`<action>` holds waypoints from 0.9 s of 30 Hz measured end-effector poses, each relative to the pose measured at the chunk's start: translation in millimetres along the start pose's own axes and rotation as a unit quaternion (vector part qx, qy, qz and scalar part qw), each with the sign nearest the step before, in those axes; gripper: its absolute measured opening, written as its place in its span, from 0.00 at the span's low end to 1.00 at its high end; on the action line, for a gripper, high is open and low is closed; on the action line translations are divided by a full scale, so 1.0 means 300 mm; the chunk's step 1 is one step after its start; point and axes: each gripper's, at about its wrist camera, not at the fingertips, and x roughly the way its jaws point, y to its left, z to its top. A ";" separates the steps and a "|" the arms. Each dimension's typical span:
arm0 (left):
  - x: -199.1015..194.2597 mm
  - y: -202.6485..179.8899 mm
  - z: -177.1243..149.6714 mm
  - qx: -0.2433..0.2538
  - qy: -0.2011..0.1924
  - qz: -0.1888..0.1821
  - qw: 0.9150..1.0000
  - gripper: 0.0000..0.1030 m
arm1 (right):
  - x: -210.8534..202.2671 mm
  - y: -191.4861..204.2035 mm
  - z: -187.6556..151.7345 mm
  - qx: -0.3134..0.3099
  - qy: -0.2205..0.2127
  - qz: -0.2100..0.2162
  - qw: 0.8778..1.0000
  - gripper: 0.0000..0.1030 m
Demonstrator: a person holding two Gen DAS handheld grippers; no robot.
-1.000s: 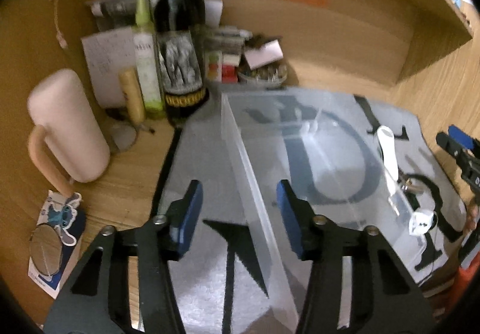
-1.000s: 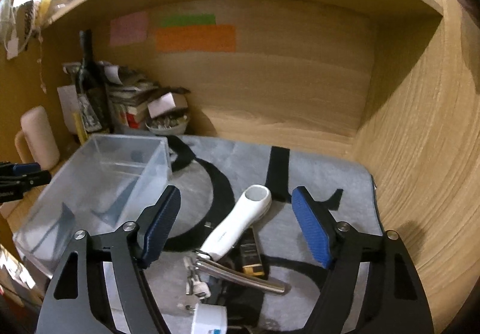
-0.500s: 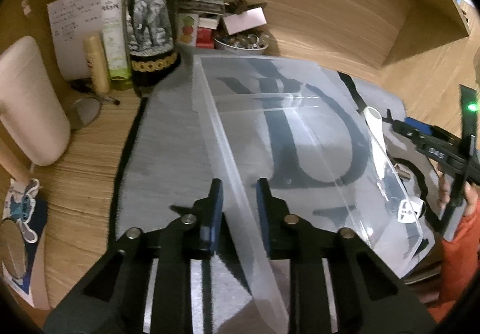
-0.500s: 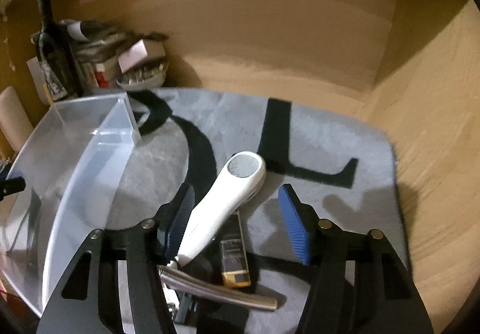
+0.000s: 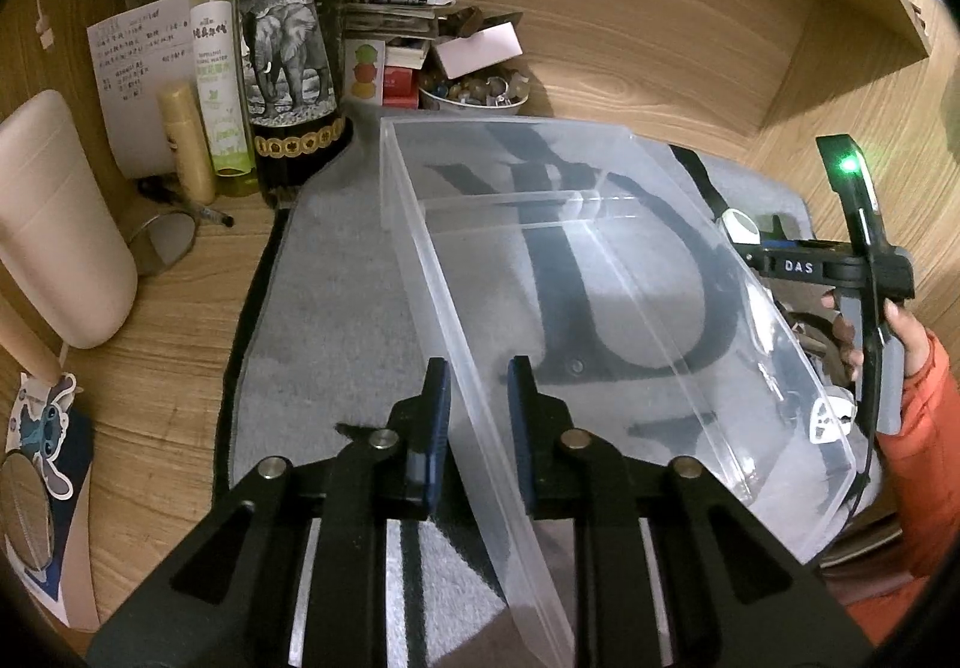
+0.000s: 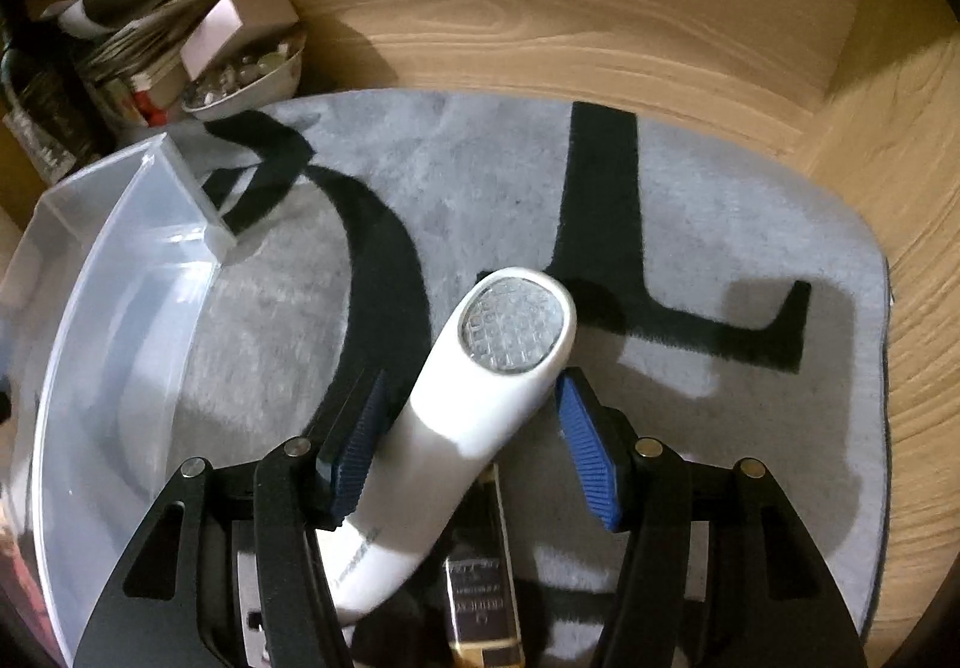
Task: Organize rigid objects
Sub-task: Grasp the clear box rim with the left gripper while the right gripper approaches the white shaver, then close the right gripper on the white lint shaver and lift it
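White torch point(image 6: 480, 428): handle end hidden under right gripper's fingers point(image 6: 351, 452). Gold lighter point(image 6: 483, 602) cut off by frame bottom. Wine bottle point(image 5: 291, 38) neck cropped.

Both wrist views angled down close over grey mat point(image 5: 336, 308), sharing clear bin point(image 6: 120, 344)

One clear plastic bin point(image 5: 600, 272) sits on one grey rug point(image 6: 750, 224). There is one white handheld light point(image 6: 480, 398), one wine bottle point(image 5: 291, 38), one green spray bottle point(image 5: 219, 62), one bowl of trinkets point(image 5: 474, 95), and two grippers: left gripper point(image 5: 477, 416), right gripper point(image 6: 468, 446).
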 end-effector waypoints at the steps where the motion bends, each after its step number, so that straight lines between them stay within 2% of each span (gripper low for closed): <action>1: 0.000 0.000 0.000 -0.001 0.000 0.000 1.000 0.19 | 0.001 -0.004 0.003 0.005 -0.001 0.003 1.000 0.49; 8: 0.006 -0.004 0.001 0.000 0.000 0.006 1.000 0.19 | -0.024 -0.010 -0.003 0.016 -0.018 0.033 0.999 0.41; 16: 0.015 -0.008 0.006 0.003 0.006 0.015 1.000 0.18 | -0.124 0.011 -0.025 0.006 -0.083 0.042 0.996 0.35; 23: 0.026 -0.012 0.008 0.003 0.007 0.025 1.000 0.18 | -0.243 0.037 -0.042 -0.011 -0.150 0.026 0.988 0.34; 27: 0.028 -0.014 0.008 0.004 0.008 0.027 1.000 0.18 | -0.304 0.054 -0.045 -0.015 -0.171 0.034 0.984 0.34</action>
